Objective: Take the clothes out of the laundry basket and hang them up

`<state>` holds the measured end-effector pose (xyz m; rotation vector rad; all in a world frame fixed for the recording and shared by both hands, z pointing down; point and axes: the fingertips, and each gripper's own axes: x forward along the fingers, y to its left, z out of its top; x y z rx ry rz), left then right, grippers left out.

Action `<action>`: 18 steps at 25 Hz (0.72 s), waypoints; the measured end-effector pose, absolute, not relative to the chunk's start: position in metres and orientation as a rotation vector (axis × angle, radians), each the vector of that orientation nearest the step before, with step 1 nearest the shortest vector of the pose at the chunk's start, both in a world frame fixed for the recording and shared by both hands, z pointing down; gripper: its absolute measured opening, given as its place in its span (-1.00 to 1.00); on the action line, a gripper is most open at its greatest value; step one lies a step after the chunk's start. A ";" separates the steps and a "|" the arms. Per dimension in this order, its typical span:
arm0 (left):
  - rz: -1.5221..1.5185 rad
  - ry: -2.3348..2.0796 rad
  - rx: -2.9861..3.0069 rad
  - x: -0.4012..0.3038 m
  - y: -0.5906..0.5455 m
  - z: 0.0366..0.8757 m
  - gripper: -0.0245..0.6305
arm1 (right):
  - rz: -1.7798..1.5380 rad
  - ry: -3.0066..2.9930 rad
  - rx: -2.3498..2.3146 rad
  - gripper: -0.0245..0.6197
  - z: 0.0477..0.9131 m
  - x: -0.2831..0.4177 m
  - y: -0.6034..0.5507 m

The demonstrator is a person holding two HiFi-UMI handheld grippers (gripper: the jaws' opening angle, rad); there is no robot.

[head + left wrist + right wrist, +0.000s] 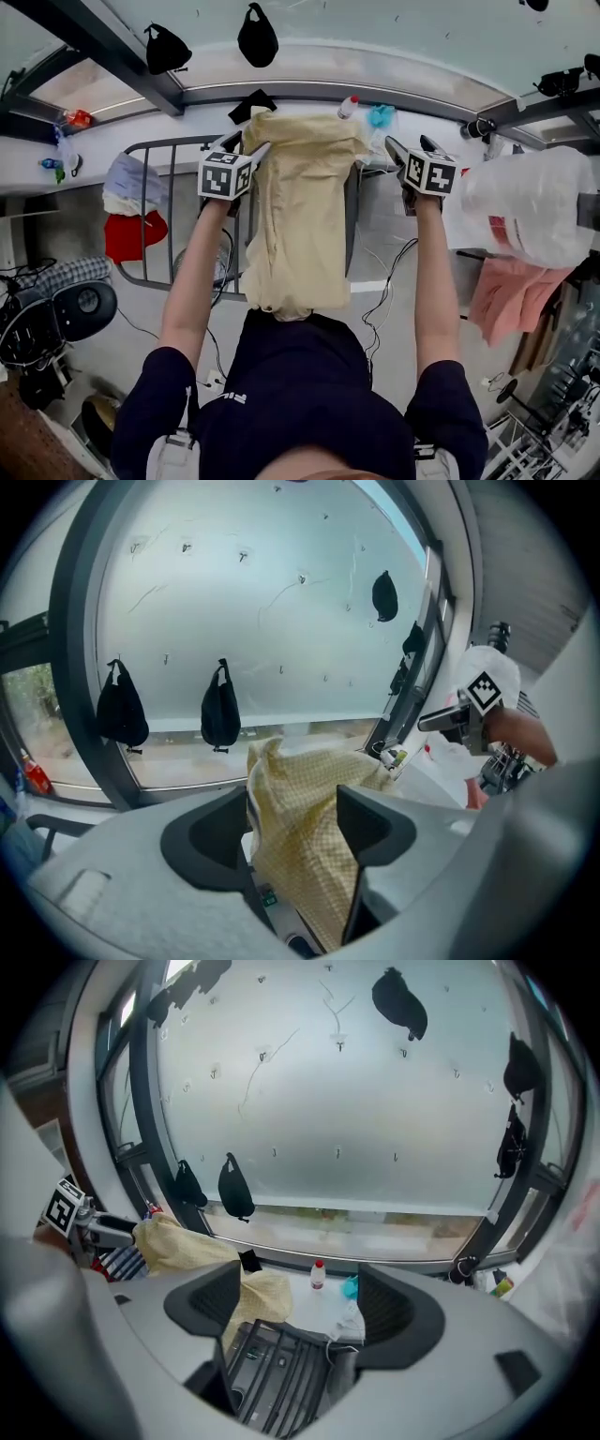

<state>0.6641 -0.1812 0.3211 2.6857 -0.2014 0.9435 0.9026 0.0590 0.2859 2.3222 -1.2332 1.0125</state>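
Yellow checked garment lies draped over the drying rack, hanging seemingly done: left gripper jaws released with cloth loose between them, right gripper jaws released and empty; next, I judge, both withdraw to fetch another piece.

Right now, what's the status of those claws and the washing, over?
Left gripper open, yellow cloth between its jaws. Right gripper open, empty. Cloth draped over drying rack. White bag close right.

Both arms reach forward, left gripper and right gripper with fingers apart.
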 end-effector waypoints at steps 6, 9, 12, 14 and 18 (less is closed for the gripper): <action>0.908 -0.233 2.674 0.640 -0.161 0.314 -0.04 | 1.003 -1.296 2.307 0.25 0.281 0.879 0.072; 0.859 -0.256 2.693 0.631 -0.147 0.301 -0.04 | 0.991 -1.355 2.305 0.26 0.272 0.861 0.076; 0.809 -0.296 2.702 0.615 -0.128 0.286 -0.02 | 0.958 -1.396 2.301 0.26 0.262 0.840 0.086; 0.772 -0.327 2.710 0.603 -0.116 0.274 -0.01 | 0.934 -1.433 2.300 0.26 0.255 0.823 0.096; 0.685 -0.374 2.732 0.571 -0.090 0.249 0.01 | 0.887 -1.519 2.293 0.26 0.245 0.781 0.117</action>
